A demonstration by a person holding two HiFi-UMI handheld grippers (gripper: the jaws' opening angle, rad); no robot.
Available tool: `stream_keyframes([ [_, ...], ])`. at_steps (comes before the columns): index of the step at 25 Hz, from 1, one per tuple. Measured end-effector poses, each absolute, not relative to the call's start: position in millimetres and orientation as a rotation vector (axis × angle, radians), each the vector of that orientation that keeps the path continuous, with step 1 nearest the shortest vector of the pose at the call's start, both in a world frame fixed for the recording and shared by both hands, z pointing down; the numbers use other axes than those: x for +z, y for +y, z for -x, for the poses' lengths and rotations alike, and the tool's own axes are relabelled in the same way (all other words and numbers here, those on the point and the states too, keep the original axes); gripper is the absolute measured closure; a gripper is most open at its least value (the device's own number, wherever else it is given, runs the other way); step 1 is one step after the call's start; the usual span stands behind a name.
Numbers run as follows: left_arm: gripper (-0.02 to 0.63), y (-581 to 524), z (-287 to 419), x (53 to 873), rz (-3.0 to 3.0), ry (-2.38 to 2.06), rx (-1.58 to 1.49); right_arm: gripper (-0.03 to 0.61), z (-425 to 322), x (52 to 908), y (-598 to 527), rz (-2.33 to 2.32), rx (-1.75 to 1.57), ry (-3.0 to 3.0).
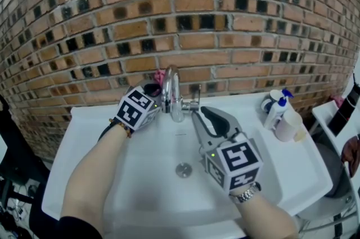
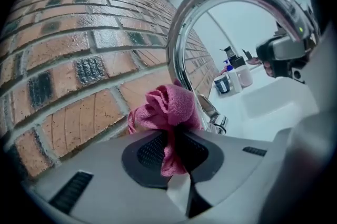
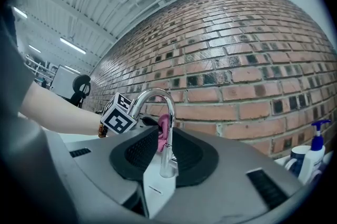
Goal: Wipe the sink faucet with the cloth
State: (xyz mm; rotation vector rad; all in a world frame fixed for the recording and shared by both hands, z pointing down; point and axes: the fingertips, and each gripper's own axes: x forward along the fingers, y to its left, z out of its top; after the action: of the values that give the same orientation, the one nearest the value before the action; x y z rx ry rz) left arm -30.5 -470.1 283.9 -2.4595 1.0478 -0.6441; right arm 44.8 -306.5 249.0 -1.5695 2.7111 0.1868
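Note:
A curved chrome faucet (image 1: pixel 171 91) rises at the back of the white sink (image 1: pixel 140 187), in front of the brick wall. My left gripper (image 1: pixel 156 89) is just left of the spout, shut on a bunched pink cloth (image 1: pixel 160 76). In the left gripper view the cloth (image 2: pixel 168 107) bulges out between the jaws (image 2: pixel 176 133), right beside the faucet's arch (image 2: pixel 210 12); whether it touches the metal I cannot tell. My right gripper (image 1: pixel 200 113) hovers over the basin to the right of the spout, open and holding nothing. In its own view the spout (image 3: pixel 167 128) shows between the jaws (image 3: pixel 160 154).
A blue-pump soap bottle (image 1: pixel 277 109) and a white cup (image 1: pixel 288 125) stand on the sink's right ledge. The drain (image 1: pixel 183 170) lies in the middle of the basin. The faucet's handle (image 1: pixel 194 102) sticks out to the right. The brick wall (image 1: pixel 185 24) is close behind.

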Motion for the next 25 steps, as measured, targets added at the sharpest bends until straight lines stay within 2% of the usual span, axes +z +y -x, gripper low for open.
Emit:
stream_keyframes([
  [25,0.572,-468.7,49.1,338.9,2.474,1.103,-0.796,0.483,-42.8,261.2,-310.9,1.590,0.173,2.742],
])
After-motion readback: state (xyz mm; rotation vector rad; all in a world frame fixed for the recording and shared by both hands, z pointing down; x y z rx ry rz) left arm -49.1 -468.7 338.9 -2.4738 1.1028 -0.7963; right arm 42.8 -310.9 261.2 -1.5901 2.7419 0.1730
